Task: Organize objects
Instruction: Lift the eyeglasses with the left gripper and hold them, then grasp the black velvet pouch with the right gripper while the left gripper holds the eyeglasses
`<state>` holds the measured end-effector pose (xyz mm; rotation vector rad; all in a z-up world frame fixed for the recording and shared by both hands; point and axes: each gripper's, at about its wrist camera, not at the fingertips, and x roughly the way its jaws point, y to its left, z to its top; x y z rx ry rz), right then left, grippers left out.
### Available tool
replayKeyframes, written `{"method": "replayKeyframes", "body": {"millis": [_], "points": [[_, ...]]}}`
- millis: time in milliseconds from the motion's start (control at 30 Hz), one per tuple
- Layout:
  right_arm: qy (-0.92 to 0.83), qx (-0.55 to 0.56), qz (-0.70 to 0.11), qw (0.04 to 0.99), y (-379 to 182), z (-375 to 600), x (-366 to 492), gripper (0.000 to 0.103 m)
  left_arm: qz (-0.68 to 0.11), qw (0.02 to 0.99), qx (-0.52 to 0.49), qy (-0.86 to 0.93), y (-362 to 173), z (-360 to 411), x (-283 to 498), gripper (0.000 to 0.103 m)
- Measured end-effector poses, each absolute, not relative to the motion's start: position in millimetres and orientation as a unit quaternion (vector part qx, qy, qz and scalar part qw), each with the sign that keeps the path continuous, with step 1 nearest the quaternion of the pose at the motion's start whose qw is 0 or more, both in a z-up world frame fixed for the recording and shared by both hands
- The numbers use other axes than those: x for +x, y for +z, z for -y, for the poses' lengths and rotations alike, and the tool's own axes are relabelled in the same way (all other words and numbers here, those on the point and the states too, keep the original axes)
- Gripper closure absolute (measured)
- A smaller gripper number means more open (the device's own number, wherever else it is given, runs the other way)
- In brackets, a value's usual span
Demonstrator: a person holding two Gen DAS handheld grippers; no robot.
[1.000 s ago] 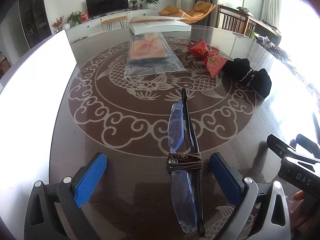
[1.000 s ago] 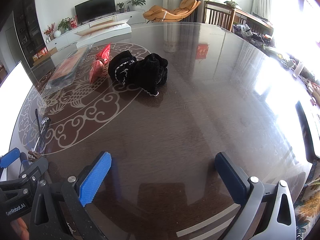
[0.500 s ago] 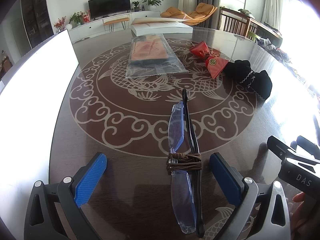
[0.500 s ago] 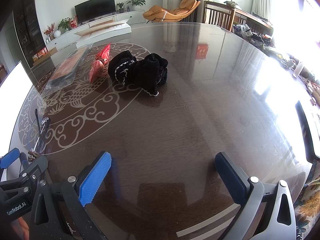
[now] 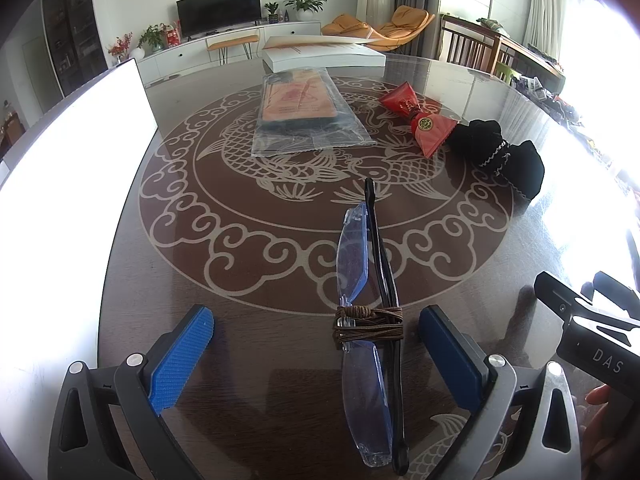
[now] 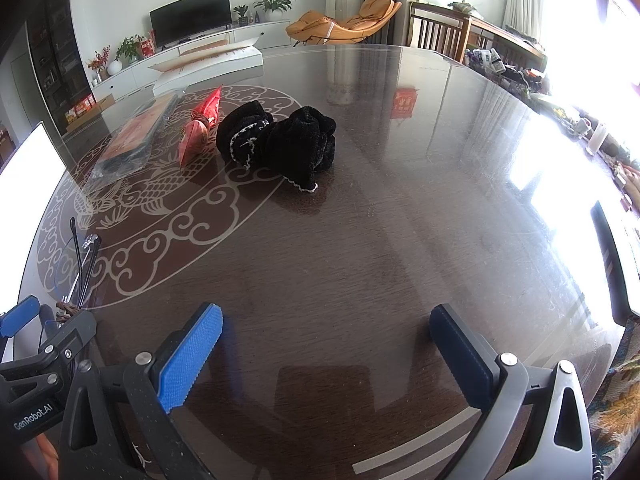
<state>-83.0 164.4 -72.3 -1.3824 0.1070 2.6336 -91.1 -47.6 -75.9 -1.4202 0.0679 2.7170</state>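
Folded glasses [image 5: 370,292] with blue-tinted lenses and black arms, bound by a brown cord, lie on the dark table between the fingers of my left gripper [image 5: 316,340], nearer its right pad. That gripper is open and touches nothing. The glasses [image 6: 82,264] show at the far left of the right wrist view. My right gripper [image 6: 328,344] stands open over bare table. A black pouch [image 6: 280,144] with white trim lies ahead of it, beside a red pouch [image 6: 200,130]. The black pouch [image 5: 500,156] and red pouch [image 5: 420,120] sit at the right in the left wrist view.
A clear plastic bag with an orange packet [image 5: 304,110] lies mid-table, a flat white box [image 5: 324,54] behind it. A bright white panel [image 5: 68,184] fills the left side. The round table [image 6: 400,240] carries a fish pattern. Chairs stand beyond its far edge.
The left wrist view has tilted up slightly, so the table objects sit a little lower in frame. The right gripper and all the objects have stayed put.
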Motion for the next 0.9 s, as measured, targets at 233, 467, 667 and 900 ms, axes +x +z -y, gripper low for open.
{"method": "replayKeyframes", "body": {"millis": [233, 467, 667, 900], "points": [[0.882, -0.463, -0.036, 0.082, -72.3, -164.4, -83.0, 0.0, -0.022, 0.037, -0.463, 0.885, -76.0, 47.6, -91.0, 0.0], [0.882, -0.463, -0.036, 0.081, -72.1, -164.1, -83.0, 0.0, -0.022, 0.037, -0.463, 0.885, -76.0, 47.5, -90.8, 0.0], [0.875, -0.48, -0.046, 0.034, -60.5, -174.1, -104.1, 0.0, -0.022, 0.037, -0.463, 0.886, -76.0, 47.5, -90.6, 0.0], [0.879, -0.46, 0.109, -0.055, -13.4, -153.3, -189.0, 0.0, -0.022, 0.037, -0.462, 0.886, -76.0, 47.5, -90.4, 0.0]]}}
